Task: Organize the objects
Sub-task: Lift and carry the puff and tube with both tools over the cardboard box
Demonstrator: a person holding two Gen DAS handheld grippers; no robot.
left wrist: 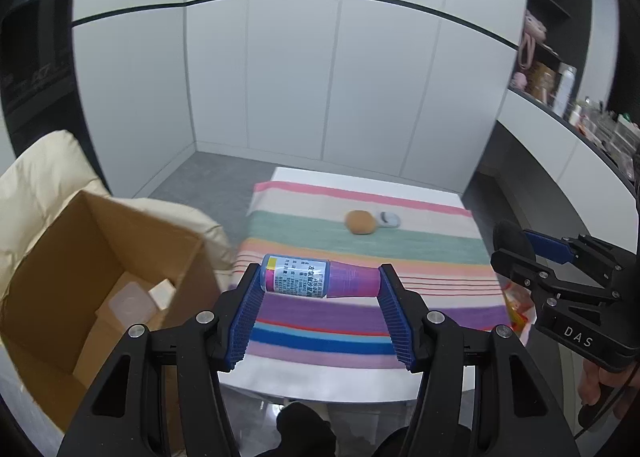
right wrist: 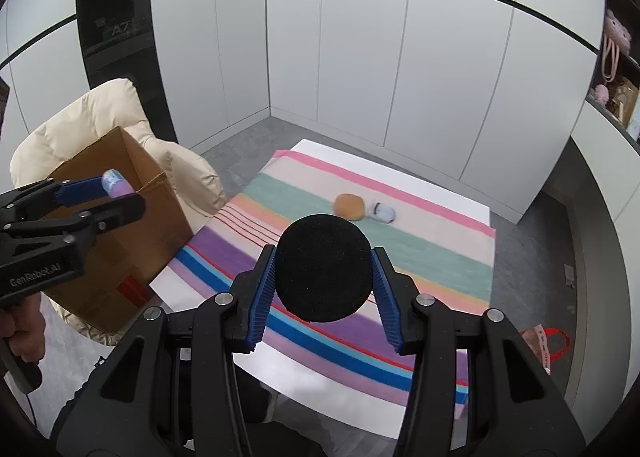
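Note:
My left gripper [left wrist: 320, 277] is shut on a purple bottle [left wrist: 320, 277] with a blue printed label, held crosswise by its ends above the striped cloth [left wrist: 360, 249]. In the right wrist view the same left gripper [right wrist: 116, 189] hangs beside the open cardboard box [right wrist: 132, 217], the purple bottle [right wrist: 116, 181] showing at its tips. My right gripper [right wrist: 324, 277] is shut on a black foam ball [right wrist: 323, 267], lifted over the cloth [right wrist: 420, 257]. The left wrist view catches that right gripper [left wrist: 520, 247] at the right edge with the black foam ball [left wrist: 510, 237]. A brown bun [right wrist: 349, 207] and a small white-blue object [right wrist: 382, 212] lie on the cloth.
The open cardboard box [left wrist: 92, 277] sits on a cream padded chair [left wrist: 36, 193] left of the white table [left wrist: 320, 381], with pale items inside. A pink bag [right wrist: 546, 343] lies on the floor at the right. White cabinets stand behind; a cluttered counter [left wrist: 592, 125] runs along the right.

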